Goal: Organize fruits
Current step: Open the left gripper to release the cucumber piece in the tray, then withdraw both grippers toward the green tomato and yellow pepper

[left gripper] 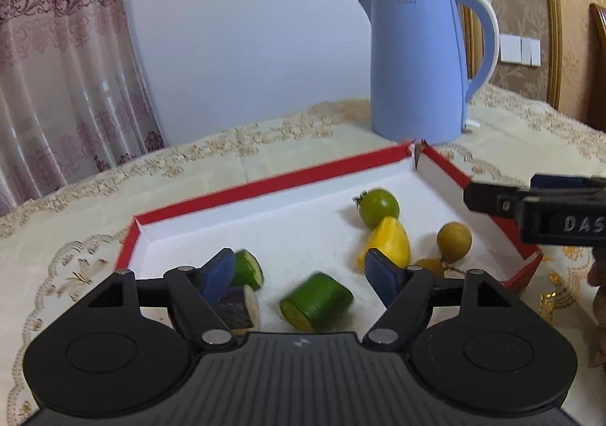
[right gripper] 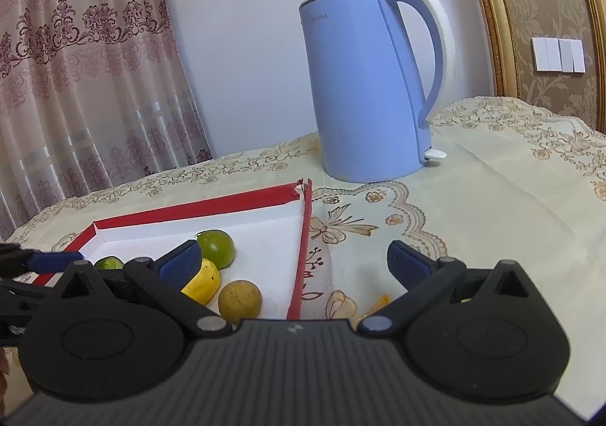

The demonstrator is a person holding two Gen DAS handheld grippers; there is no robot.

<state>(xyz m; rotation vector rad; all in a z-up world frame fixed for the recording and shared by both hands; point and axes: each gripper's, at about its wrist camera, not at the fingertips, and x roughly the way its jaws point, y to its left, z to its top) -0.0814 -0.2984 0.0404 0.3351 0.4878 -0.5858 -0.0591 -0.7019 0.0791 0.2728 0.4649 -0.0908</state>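
Observation:
A red-rimmed white tray point(left gripper: 265, 181) lies on the table. In it are a green tomato point(left gripper: 378, 208), a yellow fruit point(left gripper: 390, 246), a round tan longan point(left gripper: 453, 241), two green cucumber pieces point(left gripper: 316, 301) point(left gripper: 247, 267) and a dark eggplant piece point(left gripper: 239, 308). My left gripper point(left gripper: 303, 274) is open over the tray, the blurred cucumber piece between its fingers but untouched. My right gripper point(right gripper: 295, 263) is open and empty above the tray's right rim point(right gripper: 303, 248); tomato point(right gripper: 216, 248), yellow fruit point(right gripper: 202, 281) and longan point(right gripper: 239, 301) lie to its left.
A tall blue kettle point(left gripper: 420, 66) point(right gripper: 371, 85) stands behind the tray's far corner. The right gripper's finger point(left gripper: 530, 210) reaches in from the right over the tray rim. A small yellow scrap point(right gripper: 378, 303) lies on the embroidered tablecloth point(right gripper: 492, 198). Curtain at left.

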